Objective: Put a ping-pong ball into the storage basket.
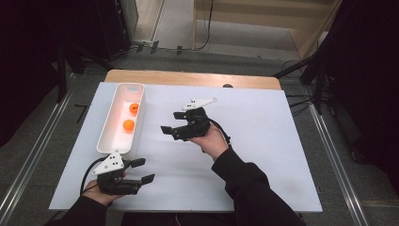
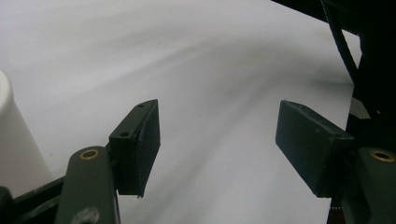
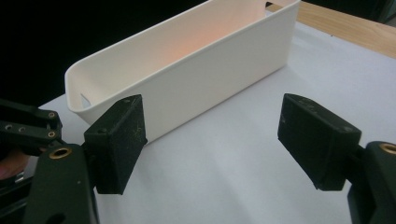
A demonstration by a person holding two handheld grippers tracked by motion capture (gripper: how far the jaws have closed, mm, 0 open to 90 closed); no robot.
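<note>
A long white bin (image 1: 109, 123) stands at the left of the white sheet, with two orange balls (image 1: 134, 108) (image 1: 128, 125) inside it. My right gripper (image 1: 171, 122) hovers just right of the bin, jaws pointing left at it, open and empty. In the right gripper view the bin's side wall (image 3: 196, 70) lies just beyond the open jaws (image 3: 210, 130), and its inside glows orange. My left gripper (image 1: 142, 170) rests near the front edge below the bin's near end, open and holding nothing. Bare sheet lies between its jaws (image 2: 217, 126), with the bin's corner (image 2: 11, 135) at the left.
The white sheet (image 1: 263, 141) covers a wooden table whose back edge (image 1: 188, 77) shows behind it. The person's dark right sleeve (image 1: 244, 183) crosses the front middle. My left gripper (image 3: 28, 126) shows at the left edge of the right gripper view.
</note>
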